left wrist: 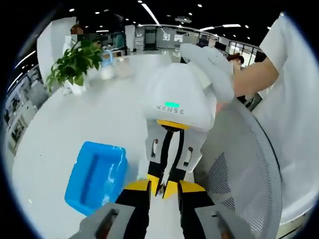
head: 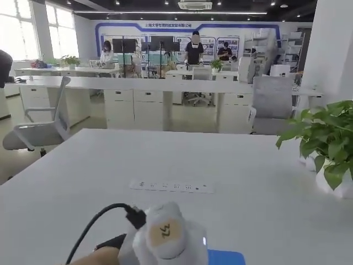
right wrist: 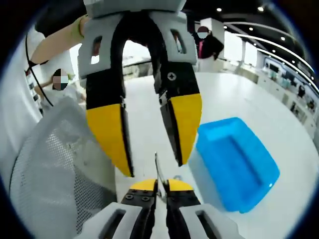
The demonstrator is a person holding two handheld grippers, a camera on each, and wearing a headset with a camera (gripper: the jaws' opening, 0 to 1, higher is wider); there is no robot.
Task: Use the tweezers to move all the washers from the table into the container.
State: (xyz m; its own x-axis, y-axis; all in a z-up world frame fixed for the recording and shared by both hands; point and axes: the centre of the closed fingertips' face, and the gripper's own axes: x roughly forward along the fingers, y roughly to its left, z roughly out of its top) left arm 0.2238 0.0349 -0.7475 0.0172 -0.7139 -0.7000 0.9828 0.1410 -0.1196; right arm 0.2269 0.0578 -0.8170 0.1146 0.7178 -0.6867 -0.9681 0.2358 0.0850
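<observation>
Pinching the tweezers point(right wrist: 156, 167) right up against the lens in the right gripper view, with the right gripper point(right wrist: 157, 188) squeezed fully closed on them and just a thin metal sliver poking up past the yellow tips. Gripping that low, most likely, to leave the working end free.

Facing it nose to nose with the left gripper point(right wrist: 152, 159), fingers point(right wrist: 107, 134) spread wide and holding nothing, one on either side of the sliver and apparently clear of it. Looking very much like a mid-air regrip or handover, squaring the tool up before going down for any washers.

Doing all this above the near edge of the white counter point(head: 220, 160), with the blue container point(right wrist: 234, 164) parked open-topped just to the right, handy for short carries. Showing bare blue floor inside, so judging the job as barely begun.

Calling next for a slow, square close on the tweezers. Risking a twist in the grip, or a drop toward the mesh chair point(right wrist: 50, 169) close on the near side.
</observation>
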